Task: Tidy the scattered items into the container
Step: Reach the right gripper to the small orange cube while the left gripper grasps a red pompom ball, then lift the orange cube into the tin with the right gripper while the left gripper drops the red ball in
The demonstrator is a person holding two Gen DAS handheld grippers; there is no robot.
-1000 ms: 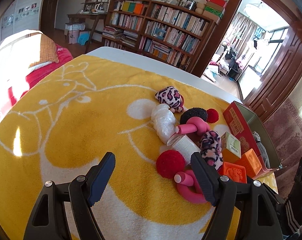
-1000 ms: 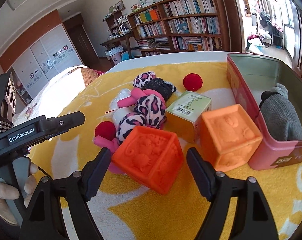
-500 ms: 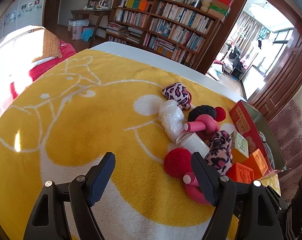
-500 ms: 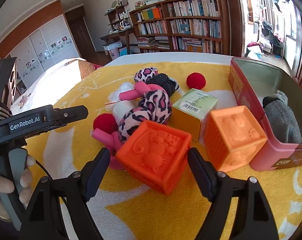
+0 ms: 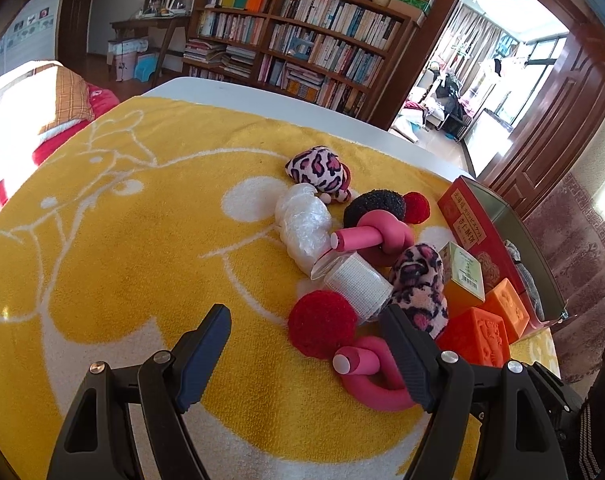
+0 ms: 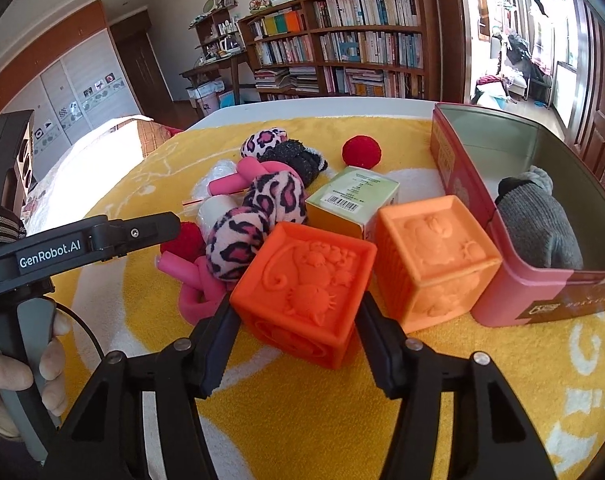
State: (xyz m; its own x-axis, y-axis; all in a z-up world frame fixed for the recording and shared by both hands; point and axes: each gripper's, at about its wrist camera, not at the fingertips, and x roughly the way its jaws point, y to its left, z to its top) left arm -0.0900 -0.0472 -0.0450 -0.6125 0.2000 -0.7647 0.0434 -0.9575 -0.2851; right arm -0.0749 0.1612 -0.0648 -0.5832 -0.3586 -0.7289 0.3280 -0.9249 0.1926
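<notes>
My right gripper [image 6: 296, 336] has closed its fingers against both sides of the red-orange embossed cube [image 6: 306, 284], which rests on the yellow towel [image 6: 302, 420]. A lighter orange cube [image 6: 434, 256] stands right of it, beside the red tin [image 6: 514, 292] that holds a grey sock [image 6: 538, 228]. My left gripper [image 5: 306, 356] is open and empty above the towel [image 5: 122, 240], just left of a red pompom [image 5: 322, 324] and a pink foam curler [image 5: 366, 372]. The red-orange cube [image 5: 478, 336] and the tin [image 5: 466, 224] also show in the left wrist view.
The pile holds leopard-print socks [image 6: 258, 216], a green-topped box [image 6: 354, 196], a second red pompom [image 6: 361, 153], a black pouf [image 5: 376, 206], a plastic-wrapped bundle [image 5: 304, 226] and a white roll [image 5: 356, 286]. A bookshelf [image 5: 302, 48] stands beyond the table's far edge.
My right gripper's fingers have narrowed onto the red-orange cube. My left gripper has drifted slightly towards the pile and stayed open.
</notes>
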